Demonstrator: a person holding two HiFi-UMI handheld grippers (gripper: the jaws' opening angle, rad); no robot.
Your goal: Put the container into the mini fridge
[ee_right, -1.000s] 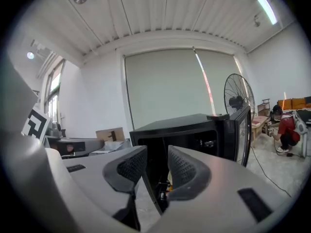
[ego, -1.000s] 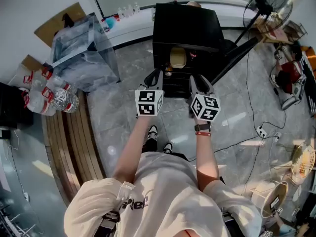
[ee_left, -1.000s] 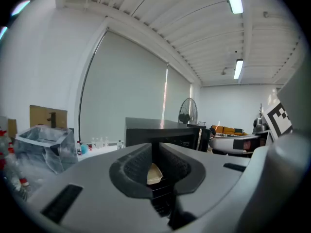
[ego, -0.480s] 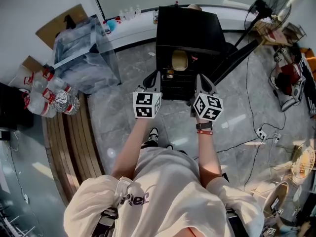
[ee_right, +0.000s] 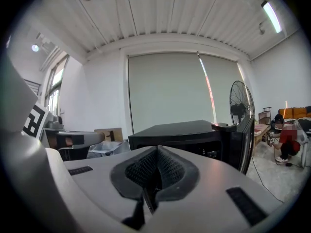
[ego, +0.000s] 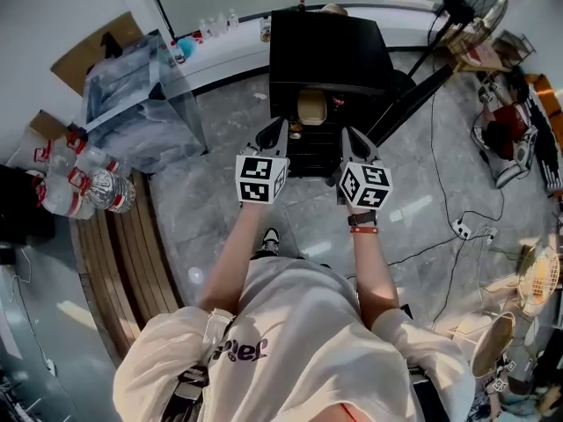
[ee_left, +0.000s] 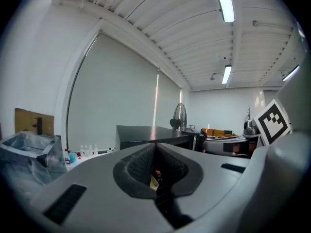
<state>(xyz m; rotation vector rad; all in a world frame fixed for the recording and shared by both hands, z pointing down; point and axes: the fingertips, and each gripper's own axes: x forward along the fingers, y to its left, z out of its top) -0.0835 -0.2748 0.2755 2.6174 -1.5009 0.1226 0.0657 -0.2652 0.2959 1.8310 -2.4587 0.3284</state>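
Black mini fridge [ego: 327, 47] stood straight ahead of both tools, front open, shelves facing them. Its door [ego: 409, 104] hung swung out ahead and to the right of the right tool [ego: 348, 137].

Left tool [ego: 279, 128] and right tool were side by side, level with each other, just short of the fridge opening. On each one the ribbed pads met, with nothing caught between them. Both tools were empty.

The cream container [ego: 312, 105] sat inside the fridge on an upper shelf, ahead of the gap between the two tools and apart from both. The placing looked done, with the door left to deal with. How near the container sat to the shelf's front edge could not be told from above.

Risks, as judged:
- The right tool was nearest the door. A careless sideways swing could knock the door wider or jolt the fridge.
- If a closed tool pushed the door shut from a poor angle, it could slip off the smooth panel.
- If the container overhung the shelf front, the closing door could tip it or shove it back.
- A cable [ego: 440, 244] trailed on the floor behind and right of the right tool, a trip hazard on stepping back.
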